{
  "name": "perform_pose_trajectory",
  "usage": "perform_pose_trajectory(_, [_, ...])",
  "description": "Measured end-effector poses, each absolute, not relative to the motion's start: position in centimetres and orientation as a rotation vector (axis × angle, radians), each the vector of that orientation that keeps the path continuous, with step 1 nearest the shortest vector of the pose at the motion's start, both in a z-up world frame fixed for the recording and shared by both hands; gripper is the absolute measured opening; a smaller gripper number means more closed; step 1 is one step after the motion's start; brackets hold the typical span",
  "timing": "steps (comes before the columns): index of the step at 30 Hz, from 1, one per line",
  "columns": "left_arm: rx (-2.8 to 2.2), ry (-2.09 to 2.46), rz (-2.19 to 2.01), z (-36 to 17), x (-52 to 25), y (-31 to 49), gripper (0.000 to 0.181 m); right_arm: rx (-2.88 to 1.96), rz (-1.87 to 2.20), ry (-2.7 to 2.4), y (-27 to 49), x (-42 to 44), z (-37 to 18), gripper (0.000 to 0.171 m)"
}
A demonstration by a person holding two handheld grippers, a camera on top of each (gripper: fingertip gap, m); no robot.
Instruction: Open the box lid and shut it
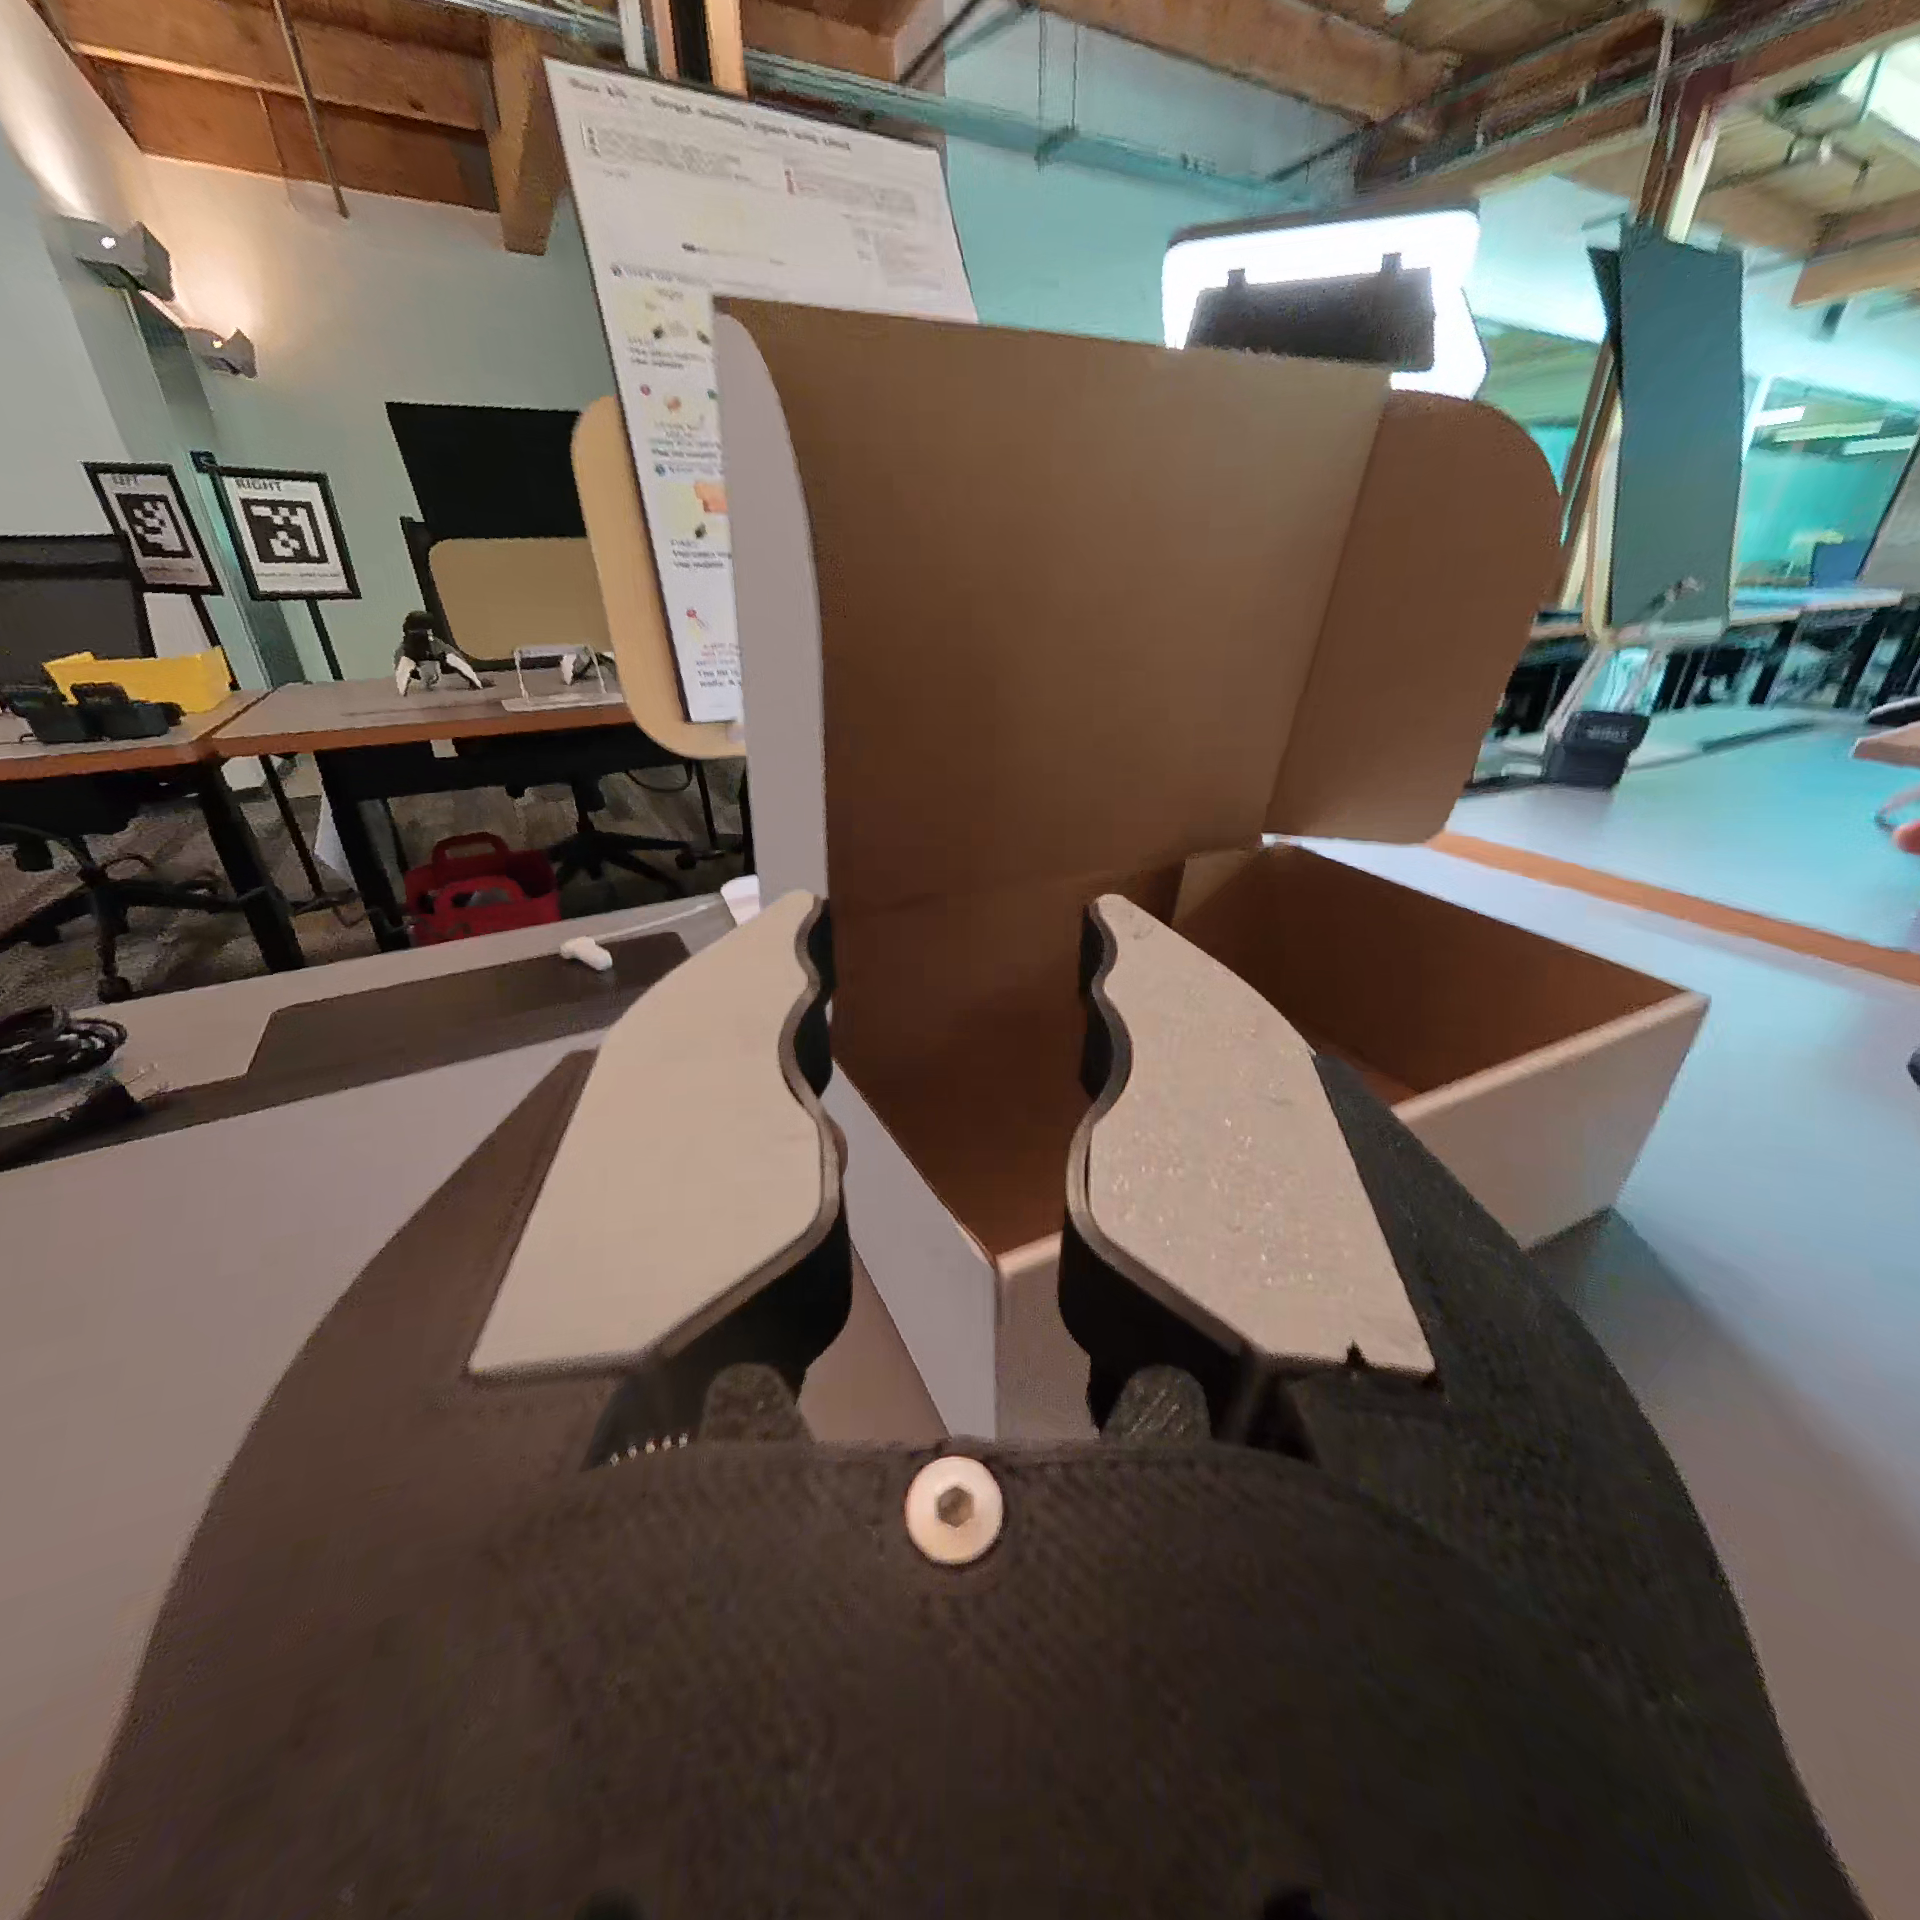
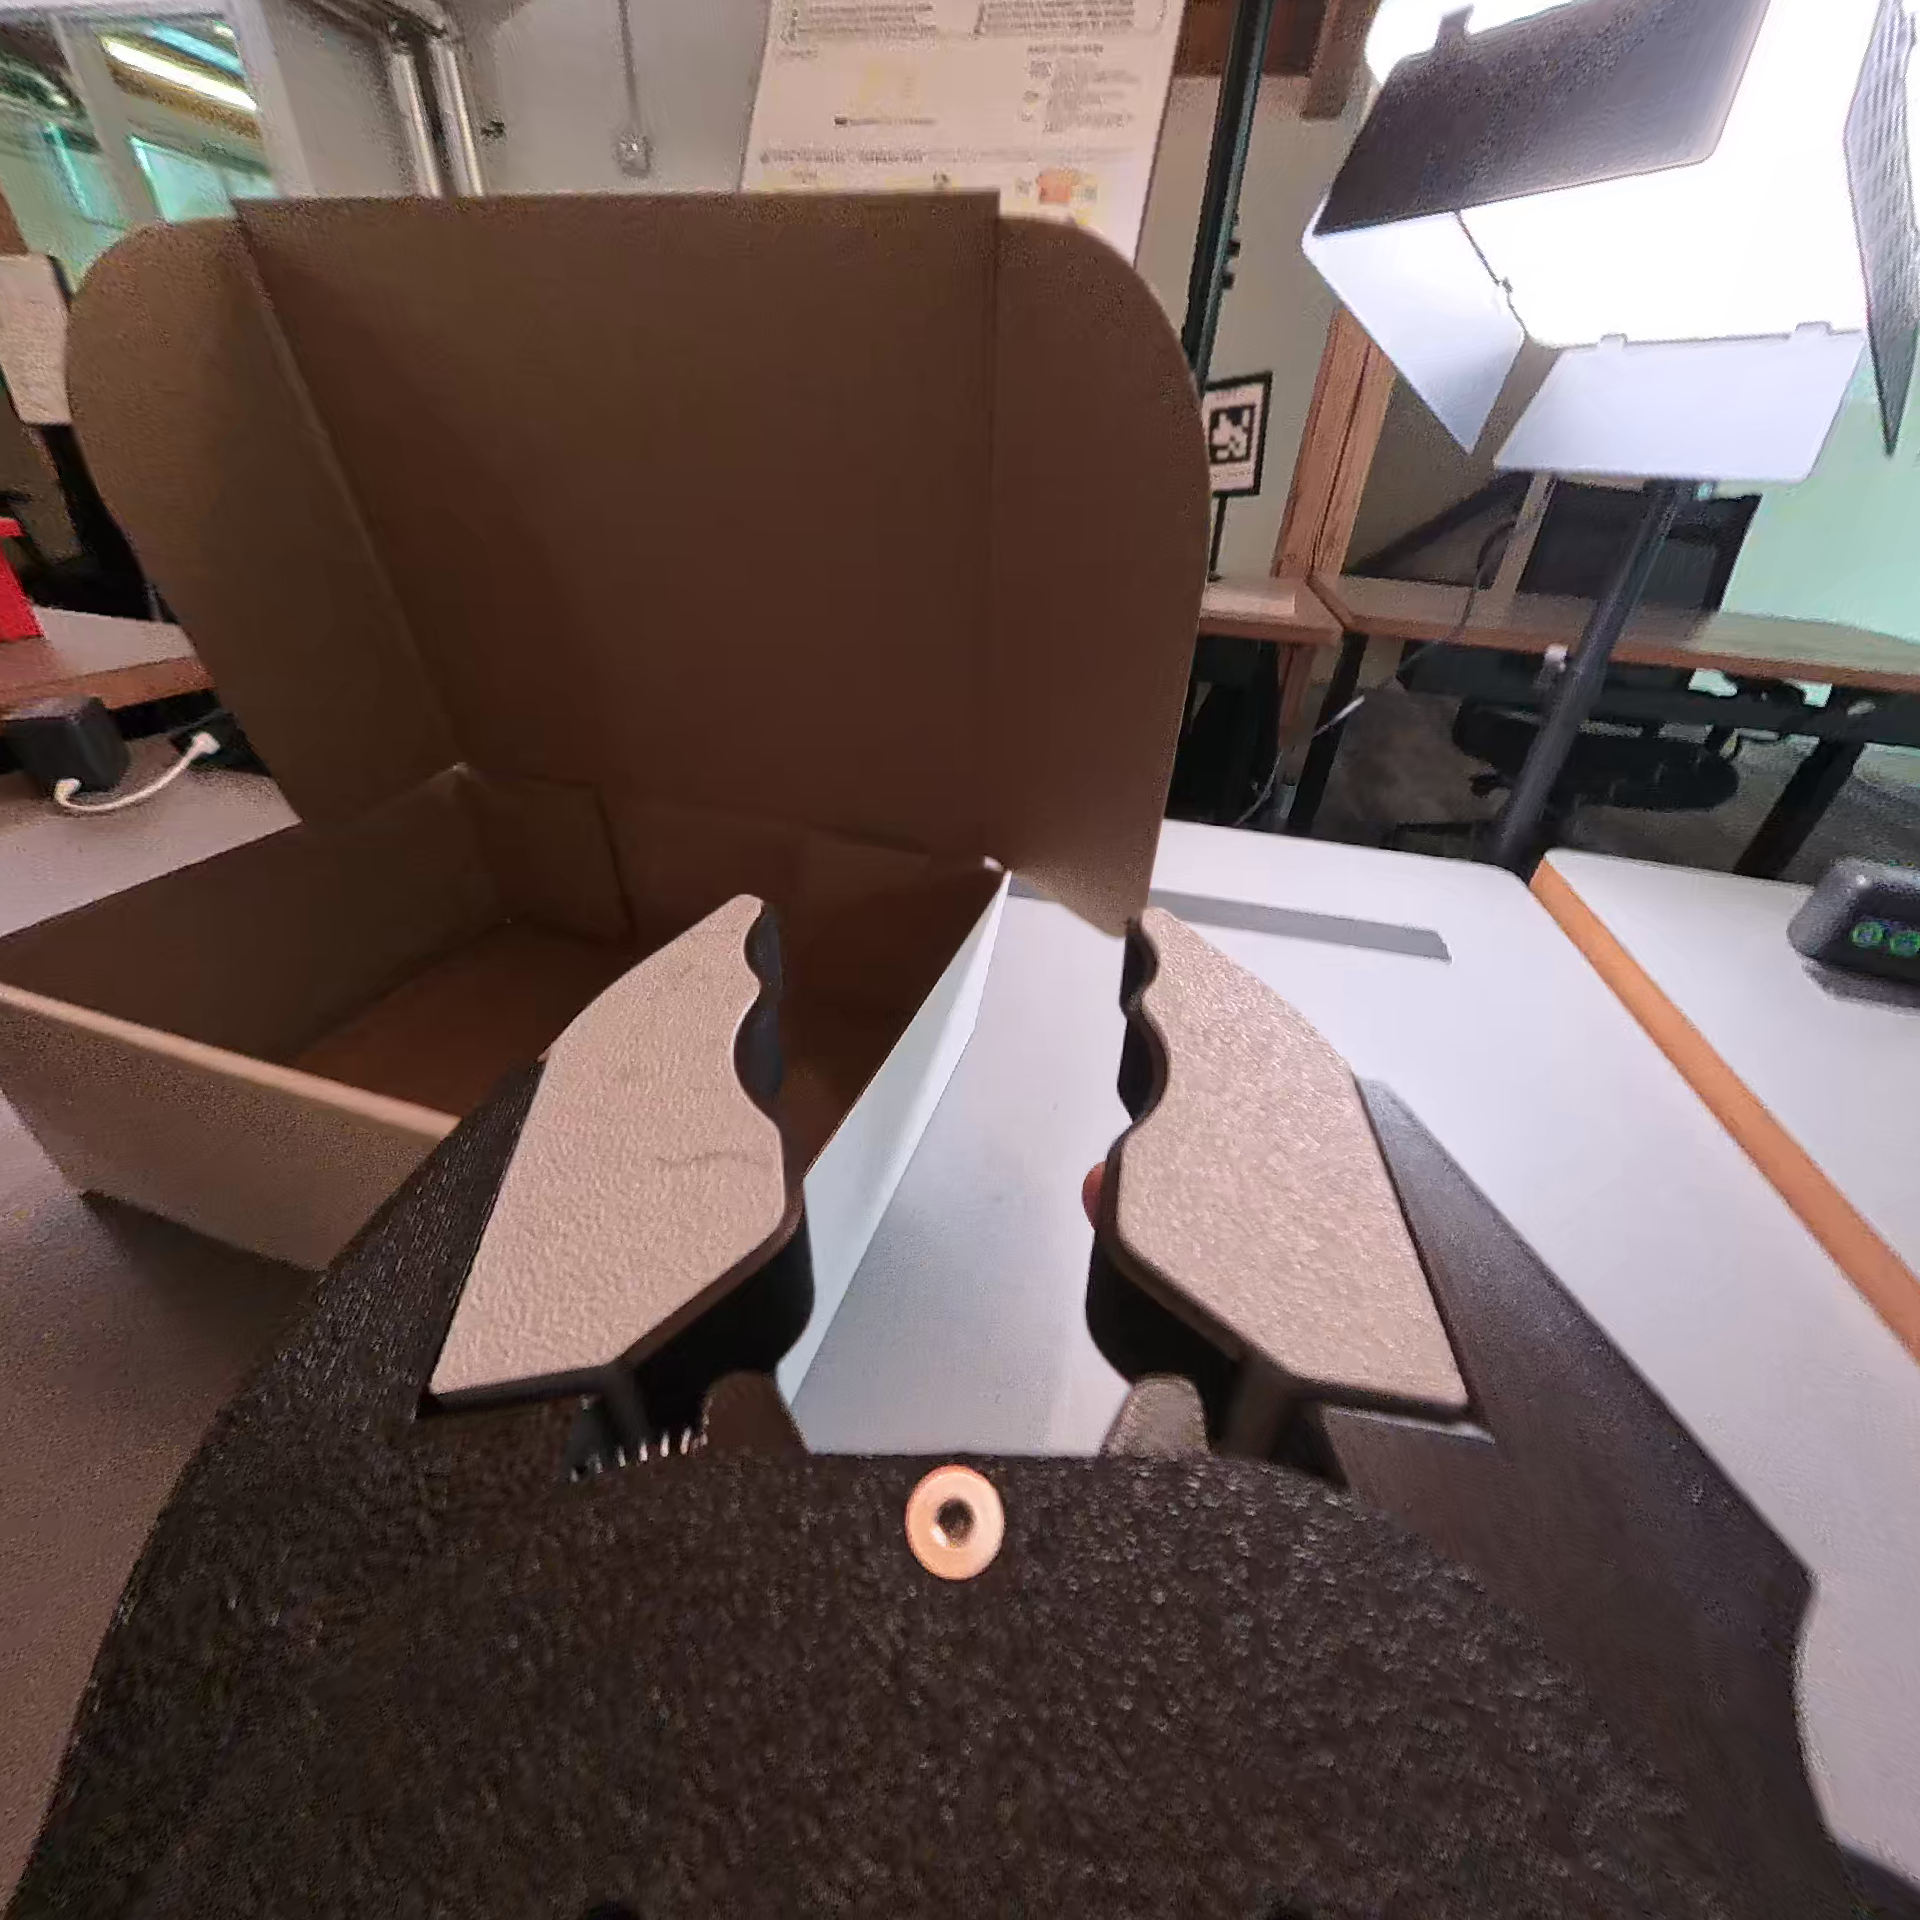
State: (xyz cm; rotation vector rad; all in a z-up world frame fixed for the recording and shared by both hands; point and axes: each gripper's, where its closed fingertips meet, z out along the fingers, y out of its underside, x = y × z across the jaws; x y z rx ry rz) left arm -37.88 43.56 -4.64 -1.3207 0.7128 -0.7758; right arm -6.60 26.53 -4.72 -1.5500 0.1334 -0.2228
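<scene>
One cardboard box (image 1: 1475, 1091) stands on a pale grey table (image 1: 208, 1299), white on the outside and plain brown within, and its inside looks bare. Its single lid (image 1: 1060, 623) is raised and stands close to upright at the back wall, the brown underside facing both cameras. Two rounded side flaps hang from the lid, one at each end; in the left wrist view the right-hand flap (image 1: 1444, 623) angles forward over the open box, while the other shows only as an edge behind the lid's white rim. In the right wrist view the same box (image 2: 208, 1132) sits to the left with the lid (image 2: 623, 488) towering above it. The left gripper (image 1: 956, 997) is spread wide, its two grey fingers straddling the near left corner of the box, one finger outside the side wall and one over the interior; whether either pad touches the cardboard cannot be told. The right gripper (image 2: 951, 997) is likewise spread, with the box's right side wall running up between its fingers, and the lower tip of the lid's flap (image 2: 1101, 582) just beside the right fingertip (image 2: 1164, 956); contact there is unclear. Neither gripper pinches anything.
</scene>
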Motion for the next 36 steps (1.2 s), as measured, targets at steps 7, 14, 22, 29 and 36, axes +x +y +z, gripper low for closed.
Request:
perform_pose_trajectory(7, [-1.429, 0.699, -0.734, -8.2, -37.7, 40.3, 0.049, -1.611, -0.218, 0.133, 25.2, -10.0, -7.6, 0.069])
perform_pose_trajectory(14, [-1.518, 0.743, -0.671, -9.3, -39.3, 40.7, 0.051, -1.711, -0.220, 0.038, 23.8, -12.0, -9.0, 0.068])
perform_pose_trajectory(22, [-1.570, 0.736, -0.616, -10.6, -39.9, 41.4, 0.050, -1.720, -0.193, 0.024, 23.9, -12.5, -9.0, 0.067])
perform_pose_trajectory(29, [-1.590, 0.754, -0.604, -11.2, -39.4, 41.5, 0.049, -1.741, -0.162, 0.027, 24.1, -12.2, -9.7, 0.067])
perform_pose_trajectory(36, [-1.601, 0.747, -0.670, -11.4, -39.8, 41.5, 0.049, -1.731, -0.175, 0.039, 23.7, -11.6, -9.6, 0.066])
